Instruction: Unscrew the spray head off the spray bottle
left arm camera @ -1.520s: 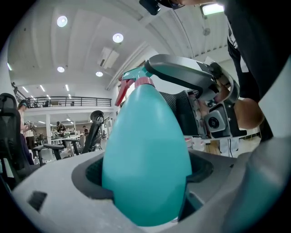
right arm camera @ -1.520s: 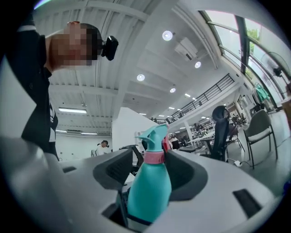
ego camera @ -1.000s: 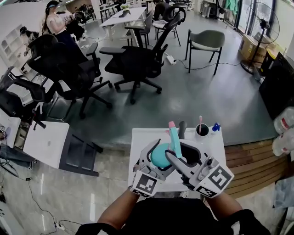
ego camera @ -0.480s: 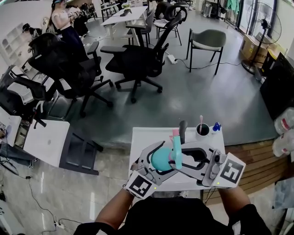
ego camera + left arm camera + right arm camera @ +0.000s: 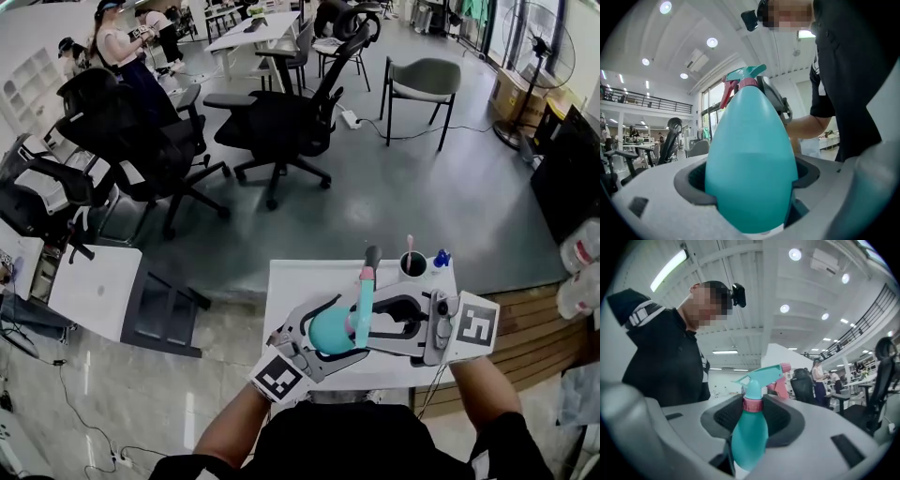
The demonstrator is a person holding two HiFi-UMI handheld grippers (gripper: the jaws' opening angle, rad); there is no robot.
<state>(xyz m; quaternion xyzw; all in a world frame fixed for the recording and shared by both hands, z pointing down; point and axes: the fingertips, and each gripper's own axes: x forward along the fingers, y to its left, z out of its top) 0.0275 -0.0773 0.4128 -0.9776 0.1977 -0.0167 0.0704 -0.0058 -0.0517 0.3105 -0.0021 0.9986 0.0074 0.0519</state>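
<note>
Progress looks slight: the spray head (image 5: pixel 758 375) sits square on the spray bottle (image 5: pixel 751 154), its pink collar (image 5: pixel 752 404) flush against the teal neck with no gap showing. You hold the bottle lifted above the white table (image 5: pixel 300 281), your left gripper (image 5: pixel 749 183) clamped round its fat body and your right gripper (image 5: pixel 752 417) closed narrowly on the collar. Both grips look set; judging by that, most of the unscrewing and lifting the head away are yet to do.
</note>
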